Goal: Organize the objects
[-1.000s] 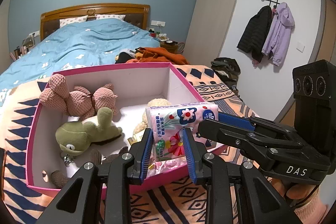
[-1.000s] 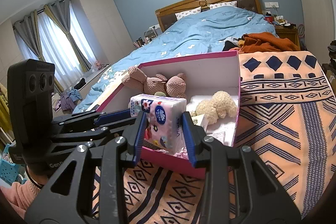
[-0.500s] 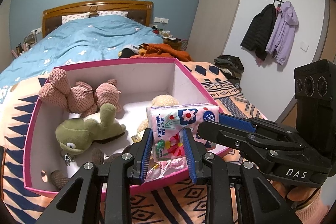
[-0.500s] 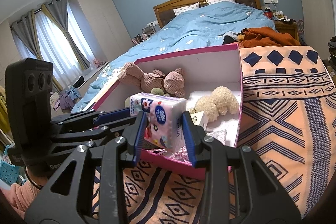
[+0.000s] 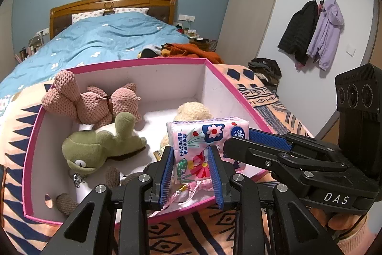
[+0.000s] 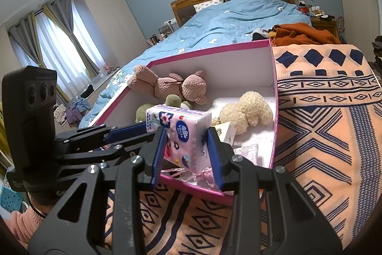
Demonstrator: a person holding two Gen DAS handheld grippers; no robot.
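left gripper point(image 5: 191, 171): jaws narrow, blue pads pressed on the lower part of the tissue pack point(image 5: 207, 142), one pad on each broad printed face. the pack stands upright, held in the air over the near right corner of the pink box point(image 5: 31, 159), just above the crinkly pink wrappers point(image 5: 191, 190) lying inside the near rim.

in the box, left to right: pink knitted plush point(image 5: 93, 102) against the far left wall, green plush point(image 5: 100, 147) on its side in front of it, cream plush point(image 5: 193, 111) behind the pack. the box sits on the patterned blanket point(image 6: 322, 135) at the foot of the bed point(image 5: 107, 40).

right gripper point(image 6: 188, 154): jaws a little wider, clamped on the end of the same pack from the other side, at a right angle to the left gripper. both grippers hold one pack.

handling, judged: soft plastic-wrapped tissue, light, squashes under the pads, film likely slick. nothing fragile. a grip across the narrow thickness near mid-height looks soundest; a hold low down or on a corner may let it tip or slide. one gripper should carry it alone.

risk, judged: a release here would land it on the wrappers, and it may fall on its side.
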